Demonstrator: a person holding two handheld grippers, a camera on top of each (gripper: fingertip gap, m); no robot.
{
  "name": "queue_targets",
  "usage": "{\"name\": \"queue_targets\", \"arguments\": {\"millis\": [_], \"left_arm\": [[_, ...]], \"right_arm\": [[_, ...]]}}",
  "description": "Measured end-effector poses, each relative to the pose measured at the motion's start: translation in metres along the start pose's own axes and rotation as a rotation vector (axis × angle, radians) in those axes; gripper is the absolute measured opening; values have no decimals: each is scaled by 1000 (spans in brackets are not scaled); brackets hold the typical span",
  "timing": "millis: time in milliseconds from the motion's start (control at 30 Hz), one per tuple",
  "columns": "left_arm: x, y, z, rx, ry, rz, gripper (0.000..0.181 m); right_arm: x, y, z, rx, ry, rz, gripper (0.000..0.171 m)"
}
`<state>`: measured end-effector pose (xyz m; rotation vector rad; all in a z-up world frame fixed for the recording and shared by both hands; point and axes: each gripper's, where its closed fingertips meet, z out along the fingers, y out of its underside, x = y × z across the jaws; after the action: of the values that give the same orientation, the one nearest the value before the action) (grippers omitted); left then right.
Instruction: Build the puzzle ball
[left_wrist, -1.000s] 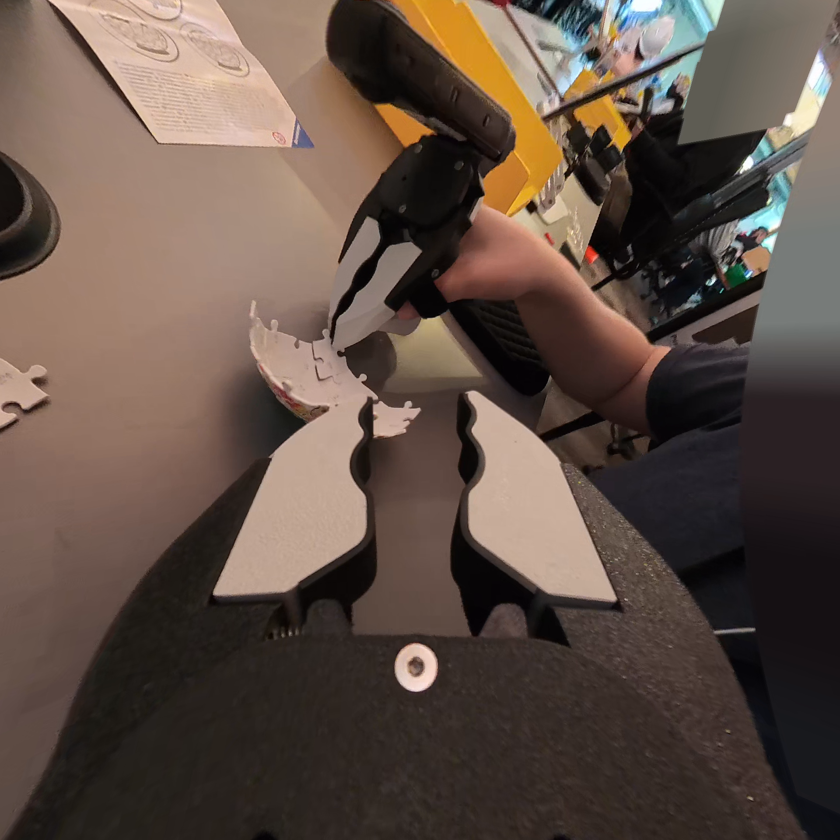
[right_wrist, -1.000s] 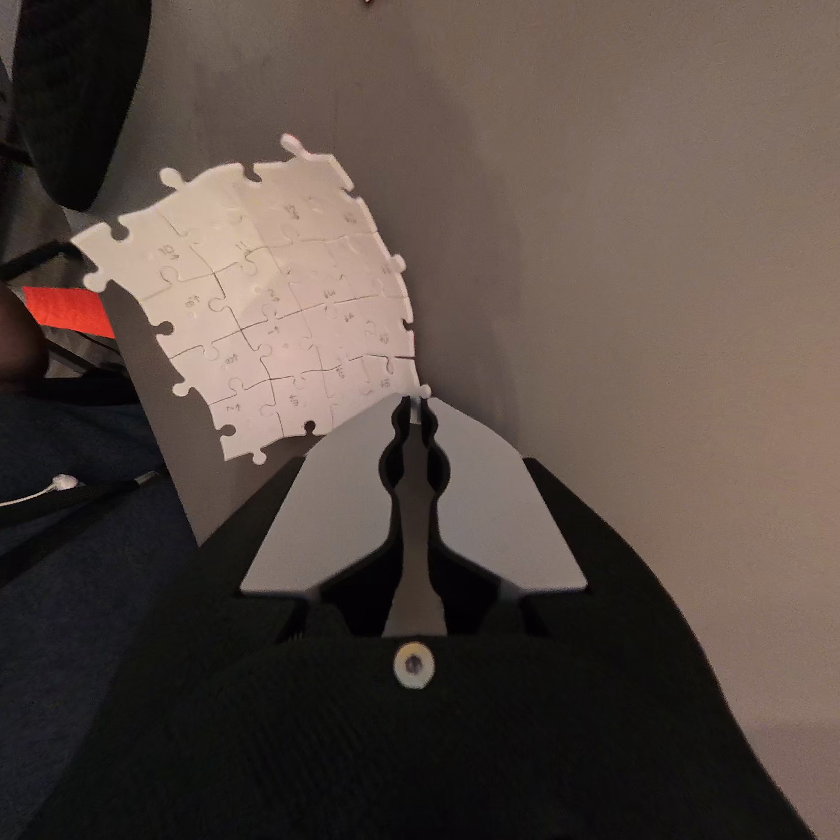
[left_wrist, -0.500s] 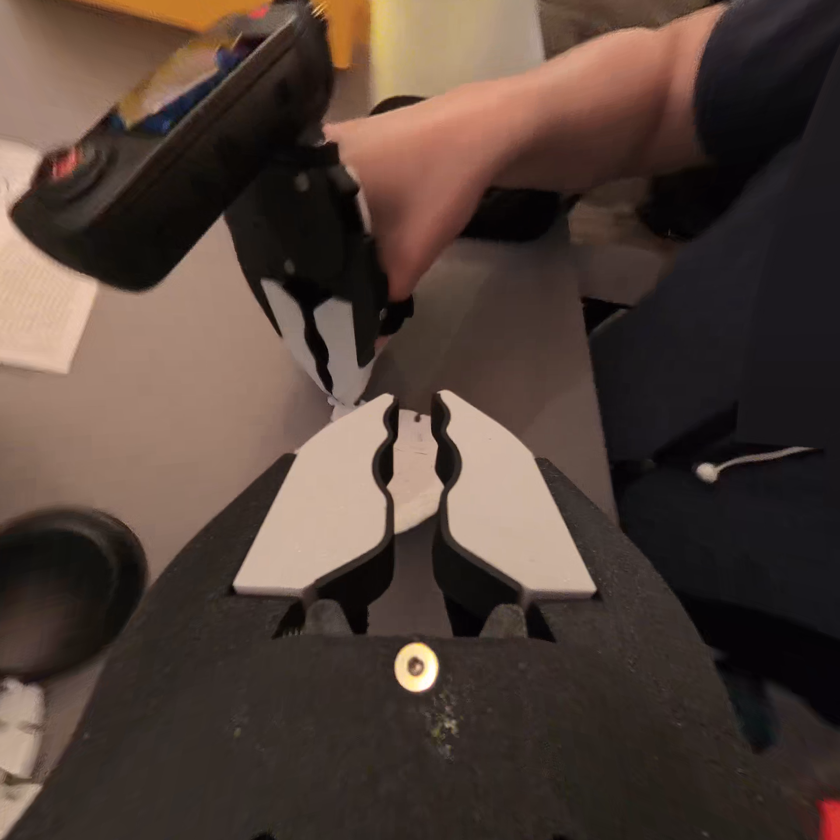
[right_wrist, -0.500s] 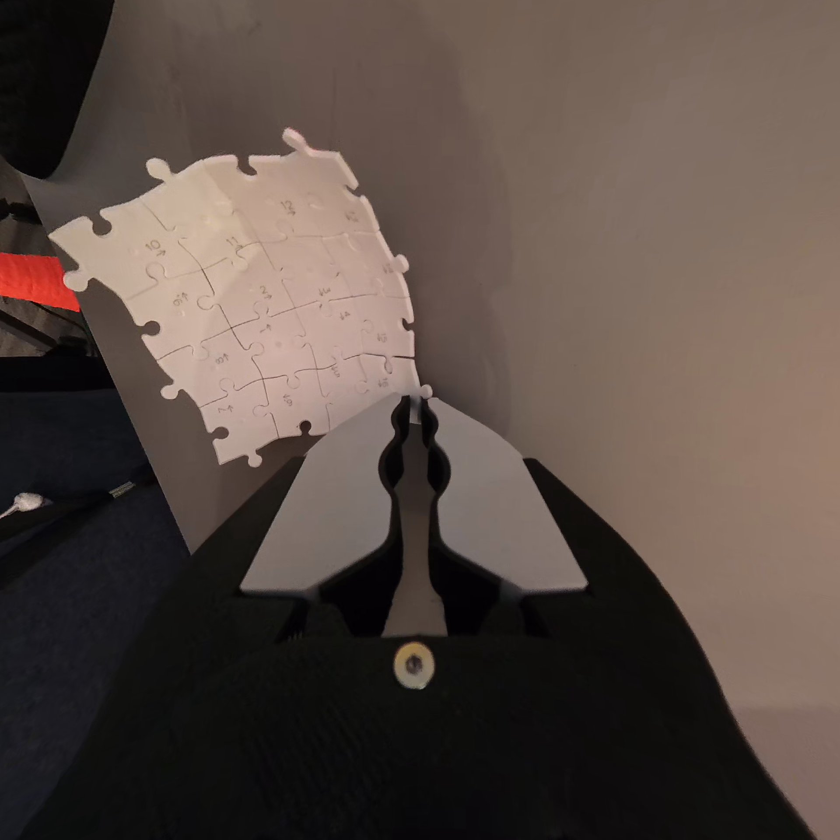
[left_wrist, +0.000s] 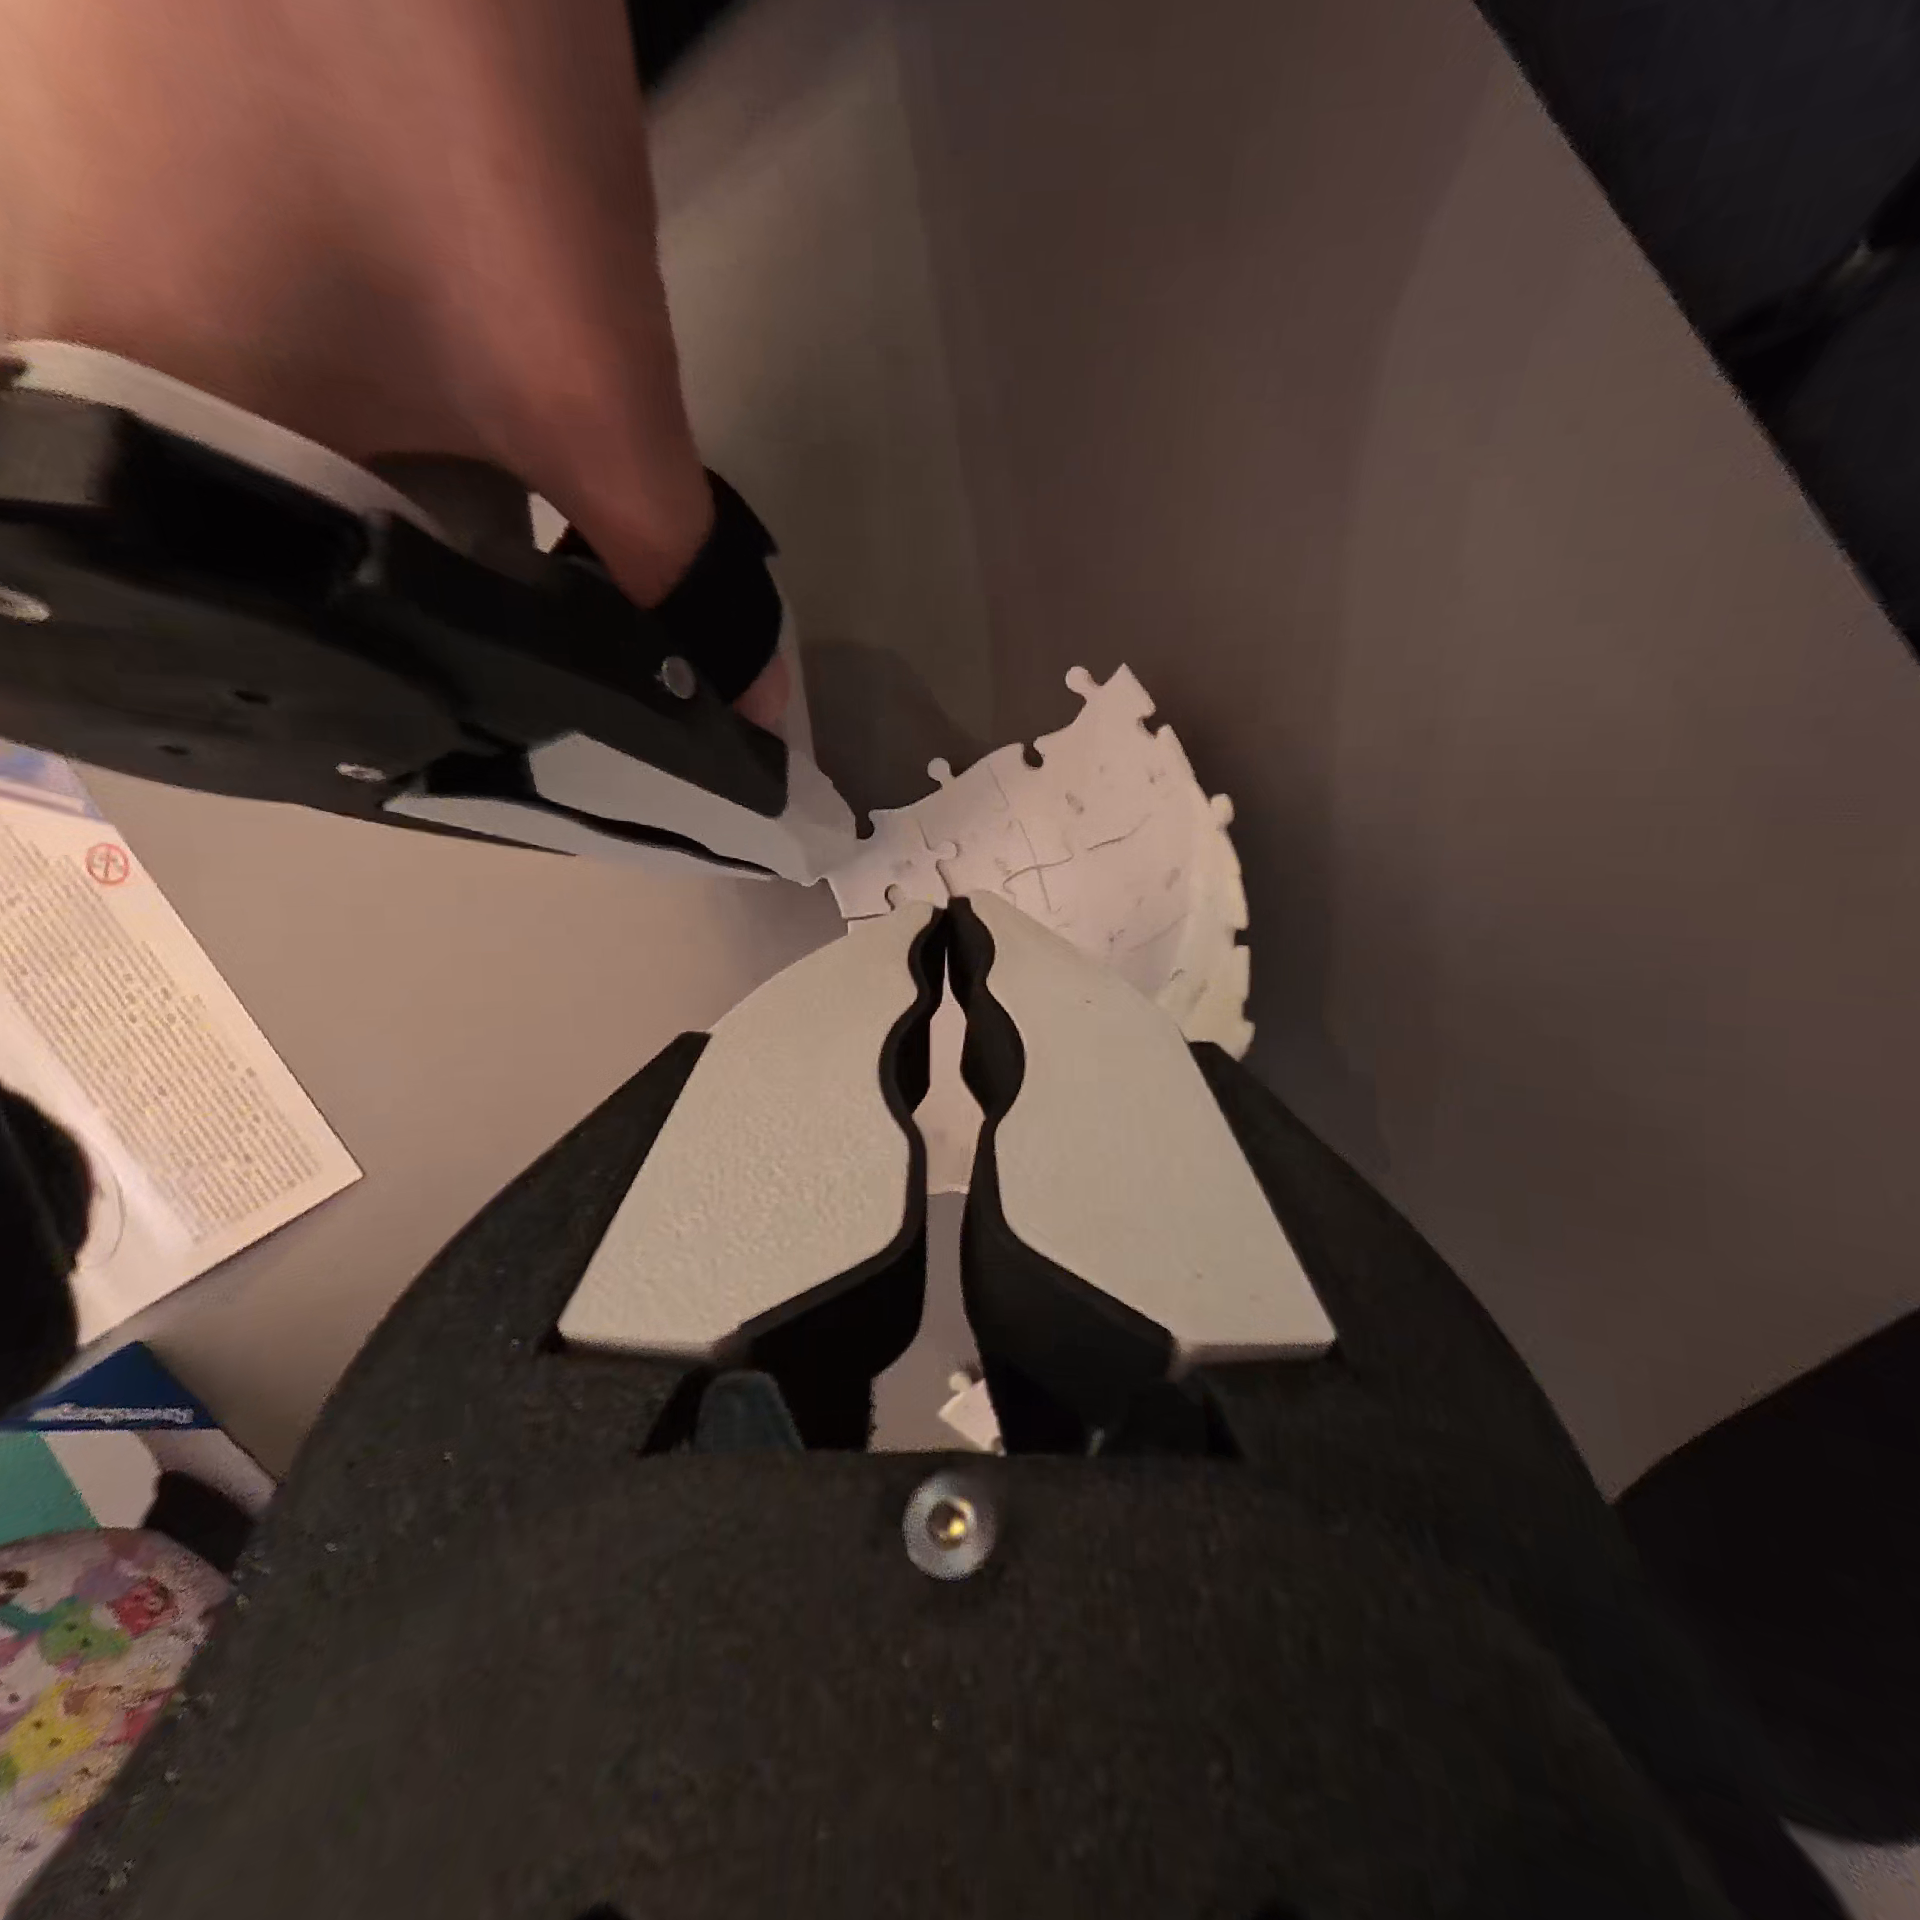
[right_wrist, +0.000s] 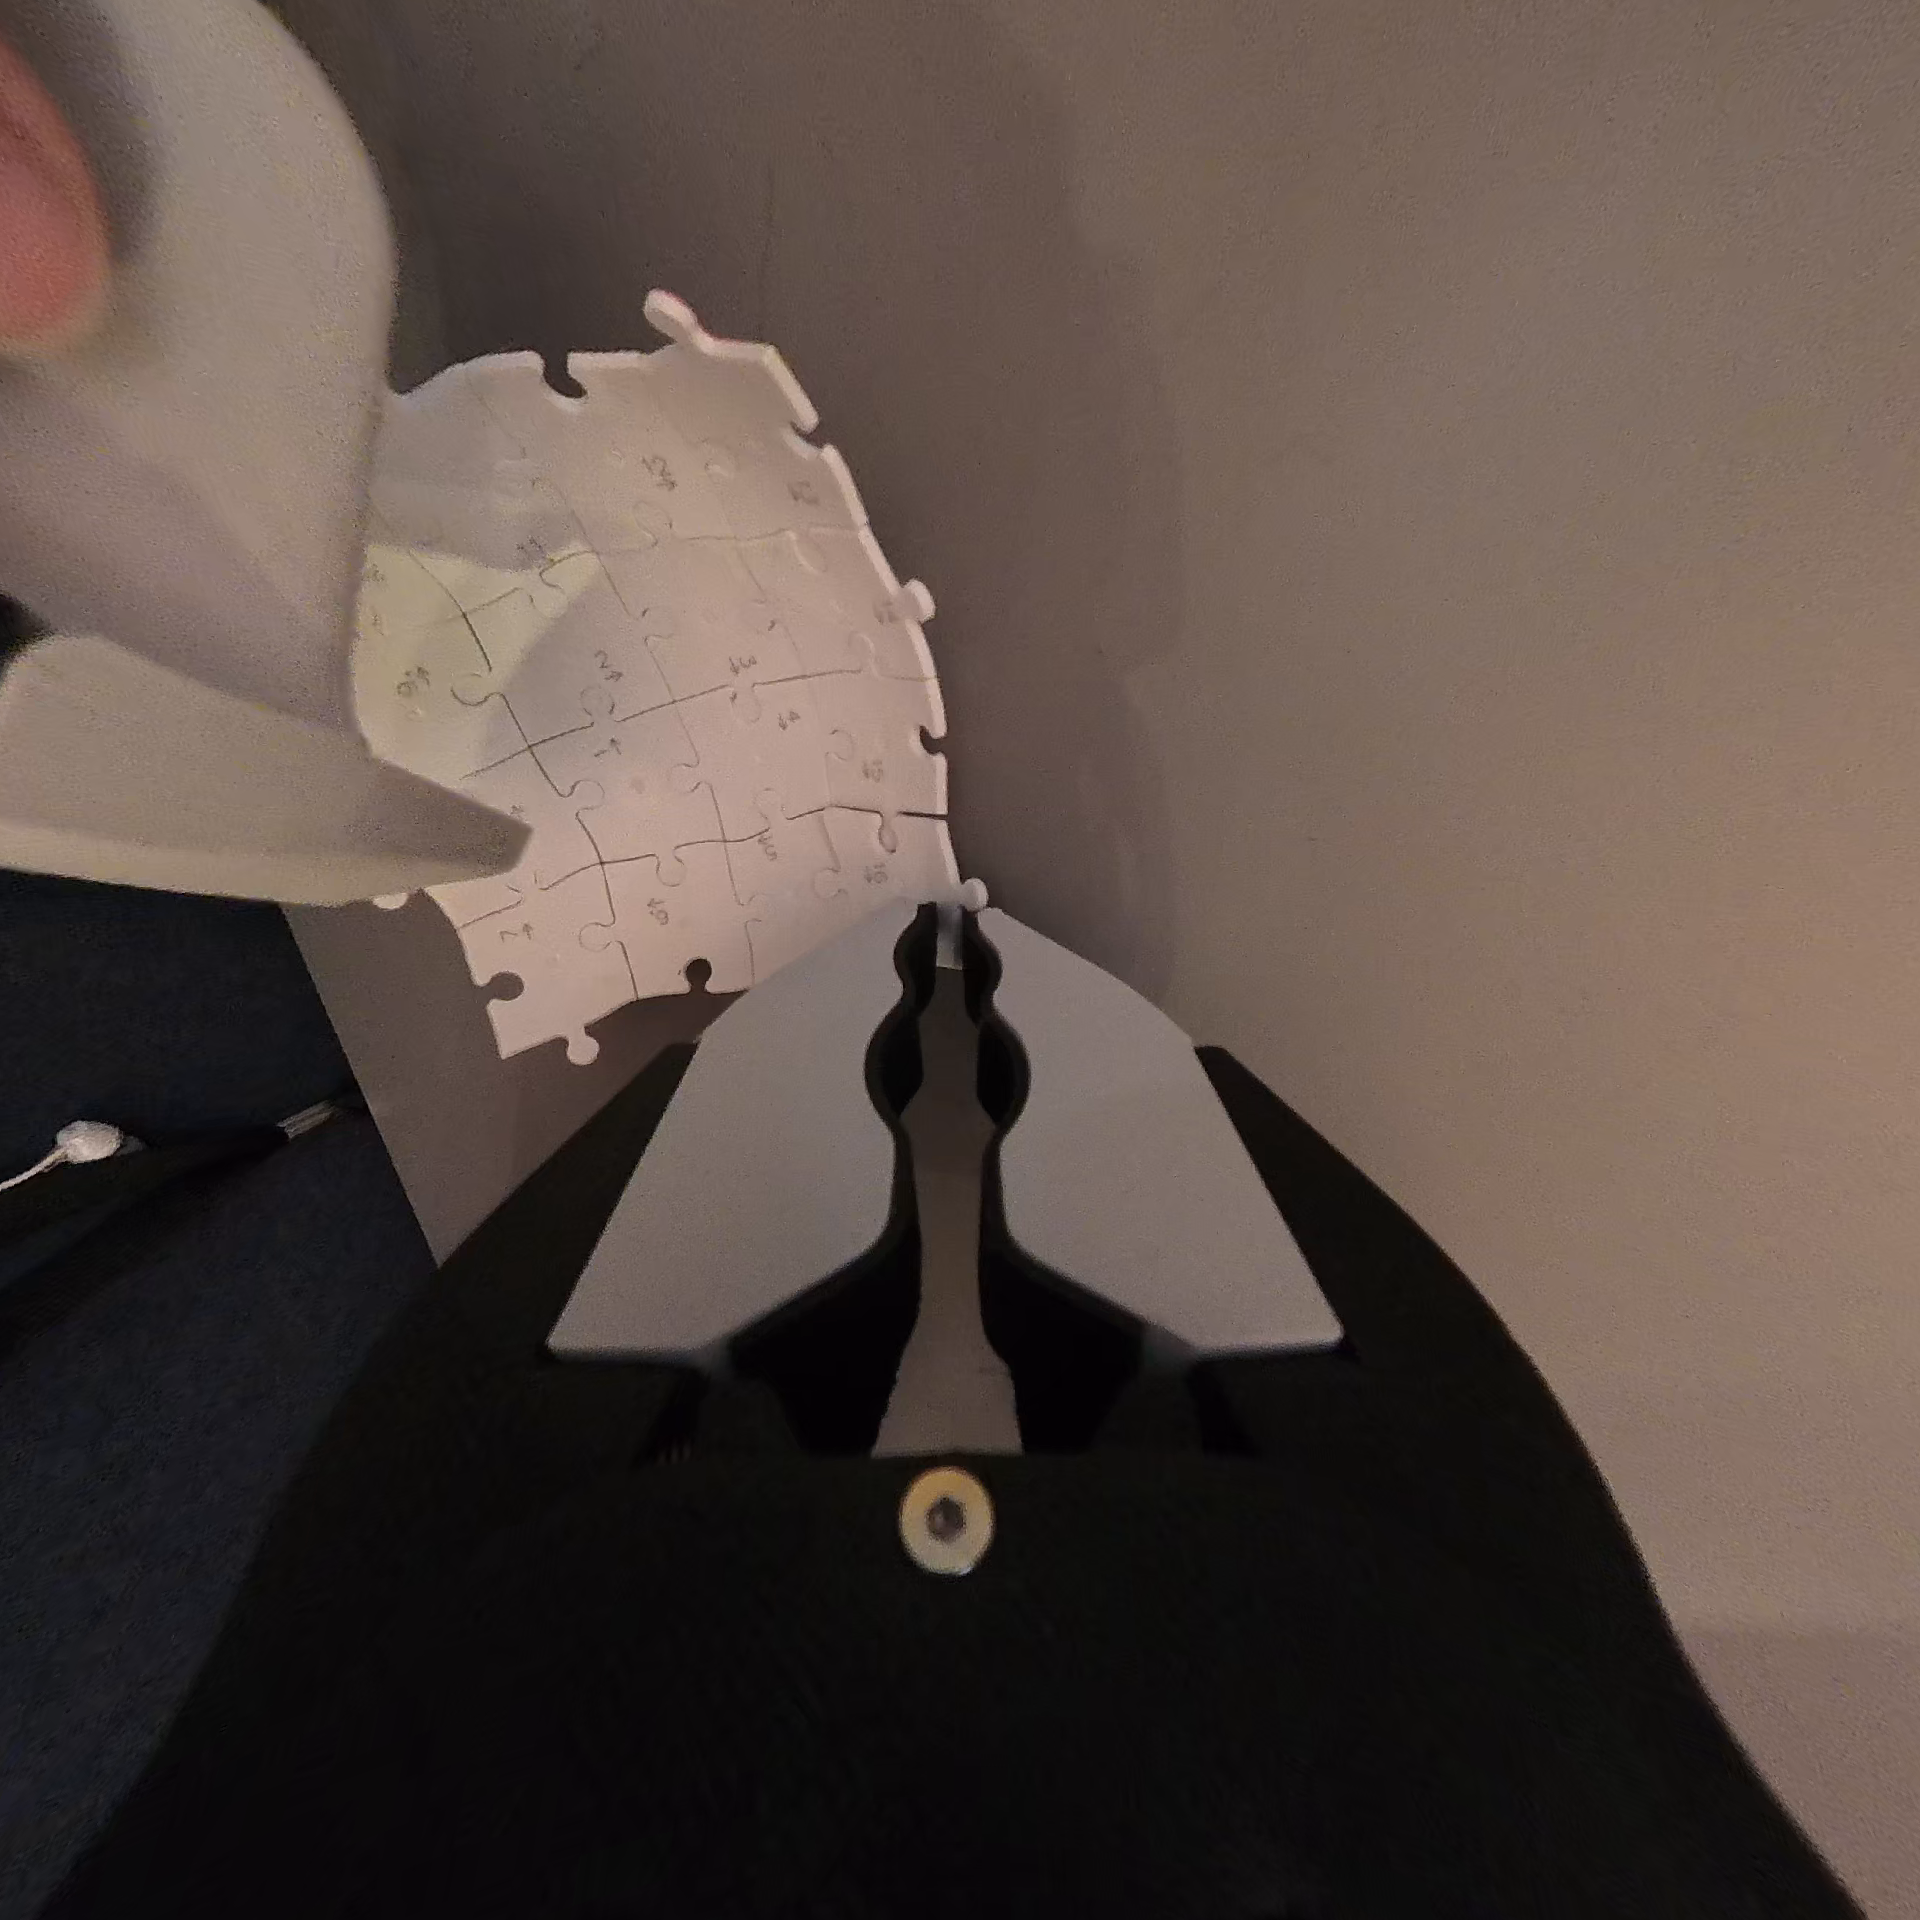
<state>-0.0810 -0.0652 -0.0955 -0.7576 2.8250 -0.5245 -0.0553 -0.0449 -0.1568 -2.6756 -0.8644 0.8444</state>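
Left wrist view: the left gripper (left_wrist: 948, 906) pinches the white puzzle shell (left_wrist: 1081, 852) over the grey table (left_wrist: 1351, 623).

Right wrist view: the right gripper (right_wrist: 948, 914) pinches its corner too — only part of the ball is built; much is left.

Left claw (right_wrist: 312, 810) blurred, cut off at frame edge; leaflet (left_wrist: 135, 1039) print unreadable.

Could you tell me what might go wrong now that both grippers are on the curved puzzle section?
The right gripper pinches only the edge of the curved puzzle section, so it could slip or pivot out. The left gripper is shut at a seam near the other edge; any twist between the two might pop joints apart. Held above the table, loosened pieces would likely drop.
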Motion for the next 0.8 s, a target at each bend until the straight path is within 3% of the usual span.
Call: {"name": "queue_targets", "arguments": {"millis": [367, 800], "left_arm": [[-1, 9, 25, -135, 102, 185, 0], [-1, 20, 41, -208, 99, 328, 0]], "right_arm": [[0, 0, 0, -12, 17, -17, 5], [0, 0, 0, -16, 9, -20, 6]]}}
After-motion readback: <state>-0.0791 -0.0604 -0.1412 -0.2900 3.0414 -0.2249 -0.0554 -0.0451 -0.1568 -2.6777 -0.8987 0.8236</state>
